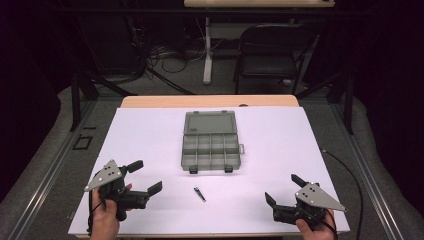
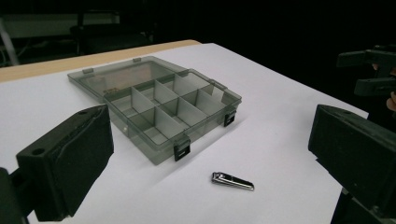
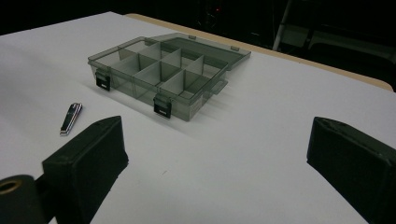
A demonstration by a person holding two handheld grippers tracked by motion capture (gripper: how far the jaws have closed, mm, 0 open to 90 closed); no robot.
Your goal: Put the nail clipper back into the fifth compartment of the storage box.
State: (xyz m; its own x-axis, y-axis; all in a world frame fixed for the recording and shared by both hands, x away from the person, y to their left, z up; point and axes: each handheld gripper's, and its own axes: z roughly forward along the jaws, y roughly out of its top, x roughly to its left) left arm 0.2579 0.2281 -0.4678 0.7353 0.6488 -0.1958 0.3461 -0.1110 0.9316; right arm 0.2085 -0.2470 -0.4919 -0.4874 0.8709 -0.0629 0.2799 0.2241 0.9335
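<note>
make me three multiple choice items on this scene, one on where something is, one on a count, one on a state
1. Where does the nail clipper lie?
A. inside a compartment of the box
B. on the white table cover, on the person's side of the box
C. on the open lid

2. How many black latches are on the front wall of the compartment box?
A. one
B. two
C. four

3. What state is the left claw in?
A. open, holding nothing
B. shut on the nail clipper
C. shut on the box lid

Answers:
1 B: the high view shows it on the cover, apart from the box.
2 B: two latches show.
3 A: its jaws stand apart with only the table between them.
</note>
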